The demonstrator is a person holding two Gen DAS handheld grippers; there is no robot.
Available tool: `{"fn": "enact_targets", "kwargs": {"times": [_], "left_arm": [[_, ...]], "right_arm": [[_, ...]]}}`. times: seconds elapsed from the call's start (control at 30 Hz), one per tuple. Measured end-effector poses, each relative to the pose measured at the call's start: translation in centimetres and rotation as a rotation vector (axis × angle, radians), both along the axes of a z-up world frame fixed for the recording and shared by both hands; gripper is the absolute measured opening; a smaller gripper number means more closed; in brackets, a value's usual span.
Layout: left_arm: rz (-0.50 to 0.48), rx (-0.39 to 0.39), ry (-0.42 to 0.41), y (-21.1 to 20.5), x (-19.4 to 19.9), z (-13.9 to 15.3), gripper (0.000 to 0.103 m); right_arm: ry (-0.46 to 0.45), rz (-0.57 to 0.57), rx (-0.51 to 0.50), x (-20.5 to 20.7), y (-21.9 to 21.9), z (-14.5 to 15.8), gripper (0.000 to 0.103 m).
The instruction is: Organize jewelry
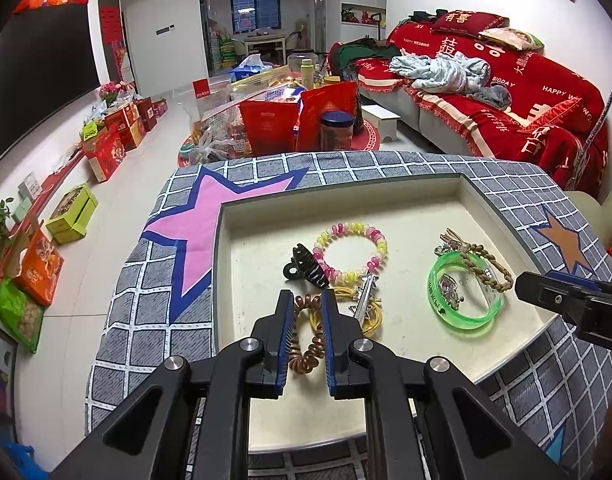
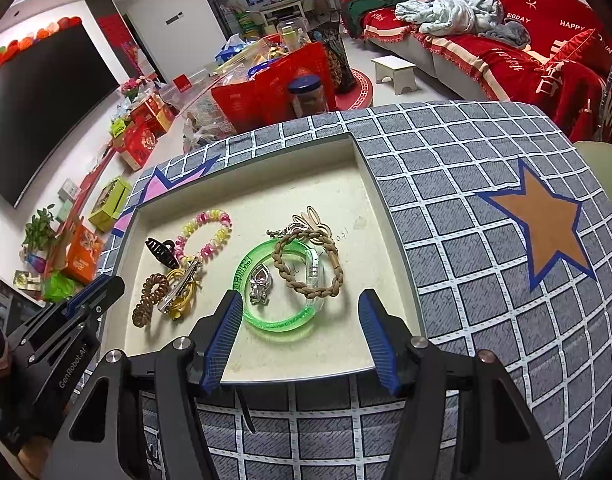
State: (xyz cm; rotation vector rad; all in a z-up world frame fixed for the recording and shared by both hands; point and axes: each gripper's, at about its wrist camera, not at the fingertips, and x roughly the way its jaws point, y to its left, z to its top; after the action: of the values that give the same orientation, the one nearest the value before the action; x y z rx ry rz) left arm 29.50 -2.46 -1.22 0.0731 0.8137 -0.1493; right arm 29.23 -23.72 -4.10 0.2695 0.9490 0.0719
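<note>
Inspecting: a shallow cream tray (image 1: 265, 216) is sitting on a counter covered with a grey grid cloth (image 1: 386, 164) bearing star patches.
Left tool (image 1: 308, 300): it is reaching low over the near-left part of the tray, its blue-padded fingers (image 1: 286, 320) standing narrowly apart on either side of a brown spiral hair tie (image 1: 306, 354); the pictures are not showing whether the pads are touching the coil.
Right tool (image 2: 299, 304): its fingers are standing spread wide at the near rim of the tray, holding nothing, with the green bangle (image 2: 281, 324) lying between and just ahead of them.
Left cluster: a black claw clip (image 1: 306, 268) is lying against a pink-and-yellow spiral bracelet (image 1: 352, 250); a silver hair clip (image 1: 364, 294) is resting across a yellow hair tie (image 1: 372, 320), just beside the brown coil.
Right cluster: a braided tan cord bracelet (image 2: 310, 266) is overlapping the green bangle; a small silver charm with a pink stone (image 2: 259, 286) is lying inside the bangle's ring; a gold-toned paperclip-like piece (image 2: 310, 216) is lying at the far edge of the cluster.
Spacing: the two clusters are lying well apart on the tray floor.
Surroundings: a red-covered sofa (image 1: 506, 92) is standing beyond the counter, with a dark television screen (image 1: 37, 76) on the left wall.
</note>
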Motion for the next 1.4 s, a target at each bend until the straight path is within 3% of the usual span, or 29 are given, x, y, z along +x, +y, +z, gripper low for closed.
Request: {"fn": "enact_targets", "kwargs": {"times": [0.03,0.07,0.1,0.13,0.3,0.4,0.53,0.6,0.63,0.87,1.4], "left_arm": [[0.002,0.001,-0.003,0.1,-0.1,0.1,0.037],[0.007,0.003,-0.005,0.2,-0.1,0.1,0.085],[0.033,0.015,-0.012,0.4,-0.3,0.2,0.103],[0.053,0.02,-0.057,0.6,-0.6,0.4,0.103],[0.043,0.04,-0.058,0.2,-0.6,-0.6,0.103],[0.052,0.047,-0.063,0.1,-0.8,-1.2,0.103],[0.061,0.057,-0.076,0.1,-1.8,-1.4,0.103],[0.066,0.052,-0.085,0.3,-2.7,-1.0,0.103],[0.068,0.046,-0.087,0.3,-3.2,-0.9,0.103],[0.102,0.001,-0.098,0.8,-6.4,-0.1,0.103],[0.188,-0.008,-0.111,0.7,-11.0,-1.4,0.103]], "right_arm": [[-0.001,0.0,0.0,-0.1,0.0,0.0,0.064],[-0.002,0.0,0.0,-0.1,0.0,0.0,0.064],[-0.003,0.0,0.0,-0.1,0.0,0.1,0.064],[-0.004,0.0,-0.002,-0.1,0.0,0.1,0.064],[-0.011,-0.001,-0.017,-0.5,0.2,0.3,0.068],[-0.04,0.002,-0.048,-1.1,0.6,0.7,0.084],[-0.085,0.007,-0.087,-2.1,0.9,1.4,0.086],[-0.116,0.007,-0.092,-2.9,1.0,1.8,0.092],[-0.128,0.009,-0.093,-3.2,1.0,1.9,0.103],[-0.232,0.023,-0.154,-6.2,1.6,2.8,0.103],[-0.251,0.007,-0.235,-10.6,1.8,0.3,0.103]]}}
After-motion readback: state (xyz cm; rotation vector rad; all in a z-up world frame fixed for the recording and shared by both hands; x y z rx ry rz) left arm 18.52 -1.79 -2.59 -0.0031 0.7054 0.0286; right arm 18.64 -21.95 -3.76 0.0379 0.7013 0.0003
